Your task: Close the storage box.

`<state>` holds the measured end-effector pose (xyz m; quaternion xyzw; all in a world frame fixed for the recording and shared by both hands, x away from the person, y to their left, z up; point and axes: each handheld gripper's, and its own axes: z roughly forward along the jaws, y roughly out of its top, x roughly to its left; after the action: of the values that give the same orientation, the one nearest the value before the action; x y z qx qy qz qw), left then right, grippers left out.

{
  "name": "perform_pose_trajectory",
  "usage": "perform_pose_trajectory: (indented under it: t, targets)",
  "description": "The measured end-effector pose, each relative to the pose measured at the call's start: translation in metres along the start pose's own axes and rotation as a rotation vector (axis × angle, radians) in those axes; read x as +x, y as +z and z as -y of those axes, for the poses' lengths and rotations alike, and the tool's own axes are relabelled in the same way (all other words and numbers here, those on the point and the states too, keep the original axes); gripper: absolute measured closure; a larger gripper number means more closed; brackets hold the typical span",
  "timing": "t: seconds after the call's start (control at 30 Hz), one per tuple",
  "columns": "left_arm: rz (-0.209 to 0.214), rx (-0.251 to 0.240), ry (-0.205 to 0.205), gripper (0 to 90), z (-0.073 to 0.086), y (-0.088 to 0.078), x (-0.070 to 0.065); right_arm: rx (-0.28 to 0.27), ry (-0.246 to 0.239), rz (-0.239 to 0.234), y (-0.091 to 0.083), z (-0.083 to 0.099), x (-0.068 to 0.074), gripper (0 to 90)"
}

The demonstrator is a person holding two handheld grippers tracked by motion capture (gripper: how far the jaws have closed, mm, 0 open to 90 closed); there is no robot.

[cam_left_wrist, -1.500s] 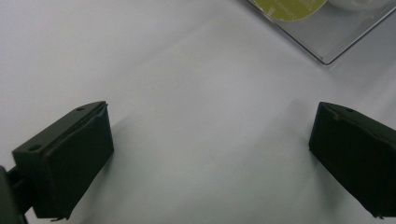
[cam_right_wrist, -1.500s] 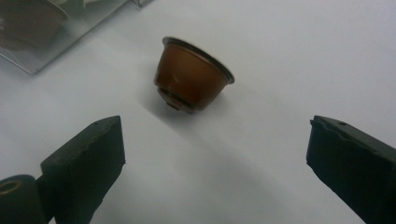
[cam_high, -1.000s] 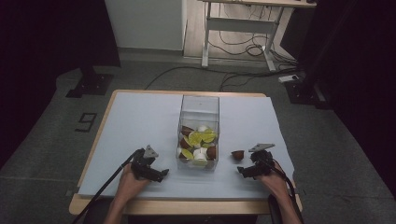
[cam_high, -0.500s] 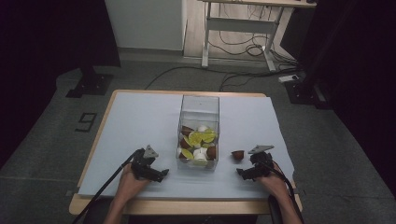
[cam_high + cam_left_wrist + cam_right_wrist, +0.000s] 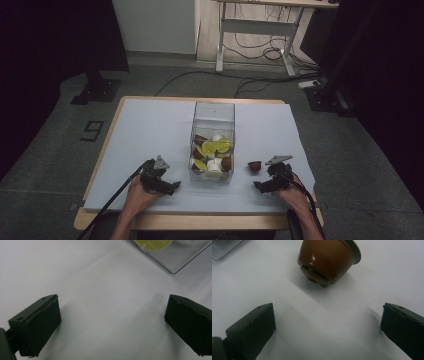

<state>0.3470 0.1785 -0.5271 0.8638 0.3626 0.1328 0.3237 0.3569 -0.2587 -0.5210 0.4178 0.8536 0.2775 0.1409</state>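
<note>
With both grippers spread wide and empty, the right gripper [image 5: 328, 327] faced the brown pod [image 5: 327, 261] lying just right of the box [image 5: 213, 114], apparently needing to advance and close on it.

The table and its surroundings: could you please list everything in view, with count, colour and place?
Table: one, pale blue-grey top with wooden edge, centre.
Clear box: one, transparent, middle of the table, between the grippers.
Capsules in the box: several, brown, yellow-green and white; exact count unclear.
Loose capsule: one, brown, lying tilted on the table right of the box, ahead of the right gripper, untouched.
Desk frame: one, pale, on the floor beyond the table.
Cables: several, dark, on the floor by the desk frame.
Left gripper: black, jaws open, resting near the box's left side.
Right gripper: black, jaws open.
</note>
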Motion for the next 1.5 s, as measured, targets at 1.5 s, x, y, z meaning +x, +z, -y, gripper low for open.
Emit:
perform_pose_trajectory:
  t: [1.5]
  targets:
    - [0.106, -0.183, 0.120, 27.9, -0.039, -0.033, -0.027, -0.195, -0.123, -0.129, -0.044, -0.037, 0.039, 25.2]
